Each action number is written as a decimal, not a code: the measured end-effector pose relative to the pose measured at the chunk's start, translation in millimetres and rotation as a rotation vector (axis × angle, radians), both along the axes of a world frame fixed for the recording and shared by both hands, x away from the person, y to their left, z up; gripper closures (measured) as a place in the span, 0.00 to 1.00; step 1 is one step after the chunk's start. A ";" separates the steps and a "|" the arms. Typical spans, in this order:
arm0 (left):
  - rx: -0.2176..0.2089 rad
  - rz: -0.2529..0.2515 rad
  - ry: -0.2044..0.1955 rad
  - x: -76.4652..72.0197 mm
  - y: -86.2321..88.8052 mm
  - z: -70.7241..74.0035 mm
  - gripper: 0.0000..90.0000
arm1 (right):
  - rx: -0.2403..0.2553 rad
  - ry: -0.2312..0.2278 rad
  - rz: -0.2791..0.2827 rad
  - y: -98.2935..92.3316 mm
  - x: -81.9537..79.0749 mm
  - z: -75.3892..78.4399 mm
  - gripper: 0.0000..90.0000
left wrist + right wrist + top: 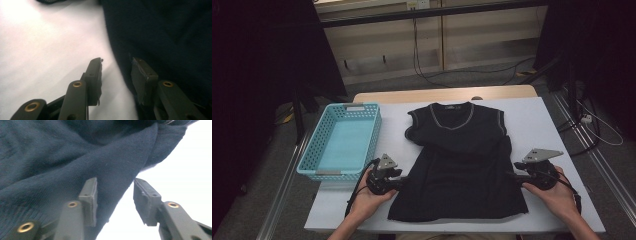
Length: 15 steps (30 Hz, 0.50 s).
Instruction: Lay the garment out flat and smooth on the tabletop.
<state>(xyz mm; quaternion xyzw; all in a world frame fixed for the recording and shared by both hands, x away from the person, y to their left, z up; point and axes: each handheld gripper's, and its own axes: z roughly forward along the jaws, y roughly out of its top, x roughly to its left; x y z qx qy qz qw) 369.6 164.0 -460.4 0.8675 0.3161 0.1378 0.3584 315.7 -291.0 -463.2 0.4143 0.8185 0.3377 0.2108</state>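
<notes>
Your black sleeveless top (460, 160) lies flat on the white counter (537, 120), neckline with its grey trim toward the far edge and hem toward you, a fold creasing it across the middle below the armholes. Your left claw (401, 184) sits at the garment's left side edge, low on the counter, held in your left hand (369, 197). In the left gripper view its jaws stand apart with a clear gap: one jaw rests over bare white counter, the other over the dark fabric, so the cloth's edge runs between them, and the pads (143, 80) are not pressing on it. Your right claw (518, 176) is at the opposite side edge of the top, in your right hand (557, 196), its grey three-cornered plate uppermost. In the right gripper view its jaws are likewise parted, one over the knitted black fabric (75, 157) and the other over white counter, with the garment's edge passing through the gap and nothing clamped. To the left of the top, well apart from it, a light blue plastic basket (373, 131) stands on the counter beside your left claw's side.
</notes>
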 end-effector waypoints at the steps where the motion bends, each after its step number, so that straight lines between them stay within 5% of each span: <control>1: 0.003 0.001 0.006 0.9 0.4 -0.5 0.66 | -0.005 0.008 -0.004 0.9 1.5 -1.6 0.55; 7: -0.007 -0.011 0.003 4.3 -4.1 -3.4 0.64 | -0.007 0.034 0.004 3.4 4.3 -6.7 0.47; 15: -0.050 -0.063 0.020 13.5 -12.6 -6.4 0.69 | 0.034 0.059 0.034 3.7 7.0 -9.4 0.50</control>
